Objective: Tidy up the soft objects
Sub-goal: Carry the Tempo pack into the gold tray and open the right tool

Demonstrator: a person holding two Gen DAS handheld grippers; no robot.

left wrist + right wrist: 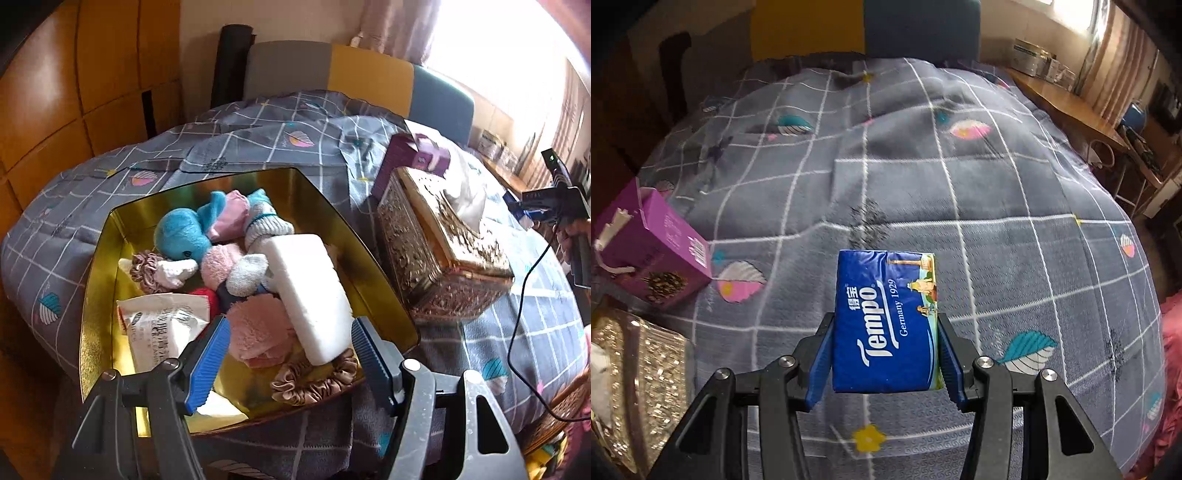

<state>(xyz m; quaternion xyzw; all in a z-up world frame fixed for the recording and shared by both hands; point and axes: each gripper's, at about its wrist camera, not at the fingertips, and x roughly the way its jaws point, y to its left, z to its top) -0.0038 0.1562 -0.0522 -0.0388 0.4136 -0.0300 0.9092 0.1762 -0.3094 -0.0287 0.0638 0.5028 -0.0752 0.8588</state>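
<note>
A gold tin (96, 258) on the grey checked bedcover holds soft things: a blue plush toy (183, 234), pink fluffy cloths (260, 330), rolled socks (247, 275), a white foam block (314, 295), scrunchies (317, 380) and a white tissue packet (162, 332). My left gripper (290, 363) is open and empty, over the tin's near edge. My right gripper (884, 363) is shut on a blue Tempo tissue pack (886, 317), held above the bedcover (960, 177). The right gripper also shows in the left wrist view (554, 206) at the far right.
An ornate gold tissue box (439, 251) stands right of the tin and shows in the right wrist view (639, 369). A purple carton (653, 247) lies beside it, also in the left wrist view (413, 158). A black cable (517, 332) trails over the cover. A wooden desk (1071, 107) stands at right.
</note>
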